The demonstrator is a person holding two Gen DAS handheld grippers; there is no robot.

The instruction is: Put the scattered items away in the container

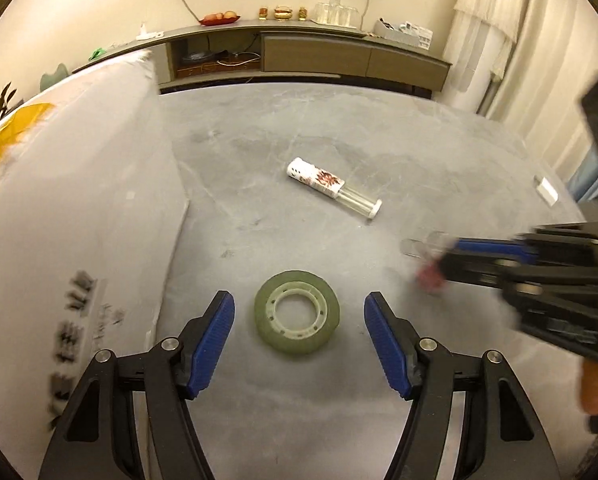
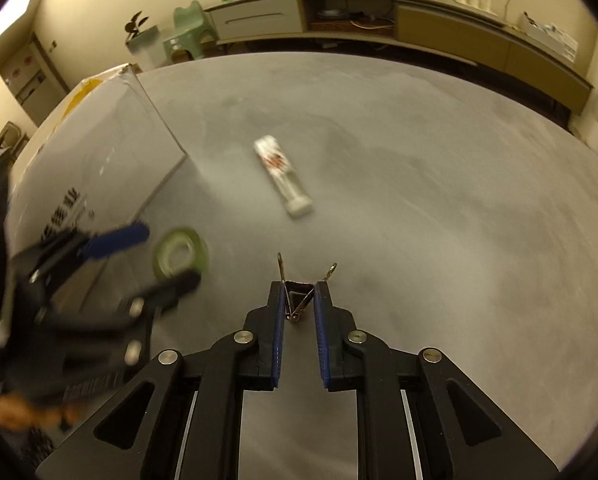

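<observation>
Blue fingers [image 1: 215,344] of the left gripper [image 1: 299,318] stand wide apart, one on each side of the green tape roll [image 1: 297,312], not touching it. The right gripper [image 2: 299,296] is squeezed on a small binder clip [image 2: 297,300]. At twelve o'clock lies a white tube [image 1: 333,188] on open grey table [image 1: 439,152]. The white box [image 1: 67,184] stands at nine o'clock.

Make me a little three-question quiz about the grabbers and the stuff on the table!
1. True or false: the left gripper is squeezing the tape roll.
2. What does the right gripper hold? A) binder clip B) spoon C) sock
3. Fill in: the patterned tube lies ___ on the grey table.

Key: 1 false, its jaws stand open around it. 2 A. 3 flat.
</observation>
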